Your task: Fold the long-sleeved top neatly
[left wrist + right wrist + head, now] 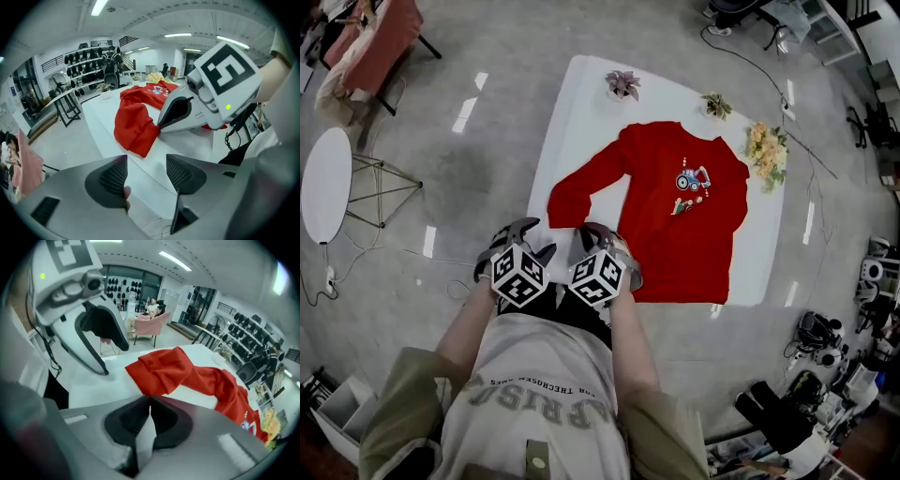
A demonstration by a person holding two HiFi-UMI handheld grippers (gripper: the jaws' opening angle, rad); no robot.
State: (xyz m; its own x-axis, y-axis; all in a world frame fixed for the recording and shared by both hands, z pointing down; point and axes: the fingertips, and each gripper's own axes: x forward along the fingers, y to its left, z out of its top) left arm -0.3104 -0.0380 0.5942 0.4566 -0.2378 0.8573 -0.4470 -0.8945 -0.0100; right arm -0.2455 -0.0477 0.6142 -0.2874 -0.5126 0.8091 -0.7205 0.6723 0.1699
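- Grey polished floor (459, 234) surrounds the long white-topped table (572, 122) on my feeds, and both tongs work at its near edge.
- My right gripper (149, 404) has its jaws closed. As far as I can read it, they pinch the cuff edge of the bunched sleeve (164, 371).
- My left gripper (146, 166) hangs just beside it, jaws apart, with only bare table edge between them.
- Beyond them the red long-sleeved cotton top (675, 216) lies print-side up, its body spread flat and this sleeve bent back toward me.
- I judge the step to be folding that sleeve across the chest.
- To do it well, I'd check the pinch holds both cuff layers and lift only slightly.
- I'd then take the sleeve's bend with the left and lay it straight without dragging the body.
- Two small potted plants (622, 84) stand well apart at the far edge, so I see no risk to them.
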